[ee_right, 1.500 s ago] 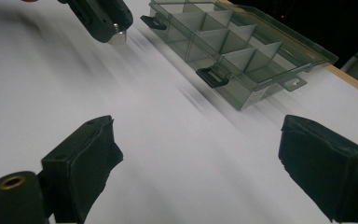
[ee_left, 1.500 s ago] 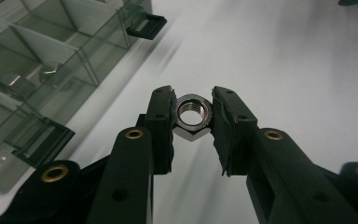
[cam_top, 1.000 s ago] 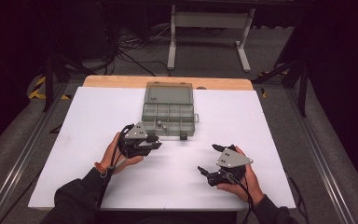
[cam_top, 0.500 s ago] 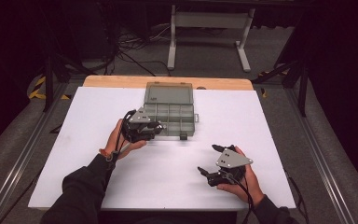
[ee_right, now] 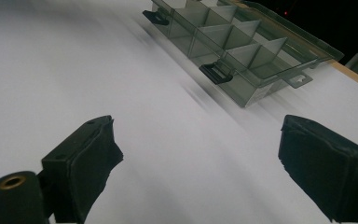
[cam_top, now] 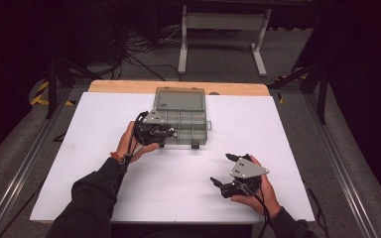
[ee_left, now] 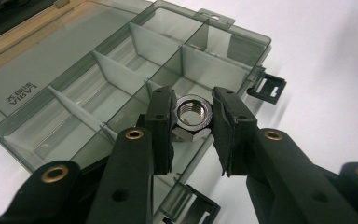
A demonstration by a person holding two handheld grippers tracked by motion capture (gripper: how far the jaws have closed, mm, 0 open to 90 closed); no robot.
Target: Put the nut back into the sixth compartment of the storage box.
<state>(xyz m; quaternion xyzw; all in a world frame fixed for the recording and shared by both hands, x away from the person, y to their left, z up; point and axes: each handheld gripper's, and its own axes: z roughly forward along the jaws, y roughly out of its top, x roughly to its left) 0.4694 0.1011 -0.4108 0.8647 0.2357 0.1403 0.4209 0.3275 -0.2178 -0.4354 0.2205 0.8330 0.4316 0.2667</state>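
A shiny steel hex nut (ee_left: 192,116) sits clamped between the two black jaws of my left gripper (ee_left: 192,128), which is shut on it. That gripper (cam_top: 164,133) hovers over the front left corner of an open grey compartment box (cam_top: 194,128), whose lid (cam_top: 179,100) lies flat behind it. The nut hangs above a front compartment (ee_left: 196,74) of the box. My right gripper (cam_top: 223,171) rests low on the white table at the front right, jaws wide apart with nothing between them (ee_right: 196,158). The box (ee_right: 242,51) lies ahead of it.
The white table top (cam_top: 89,148) has a wooden strip (cam_top: 129,87) along its far edge. Black latches (ee_left: 268,87) stick out from the box's front wall. A metal stand (cam_top: 223,29) and cables lie on the dark floor beyond.
My left gripper has carried the nut forward and to the right, from the bare table up over the box's front left corner. The right gripper has stayed where it was.
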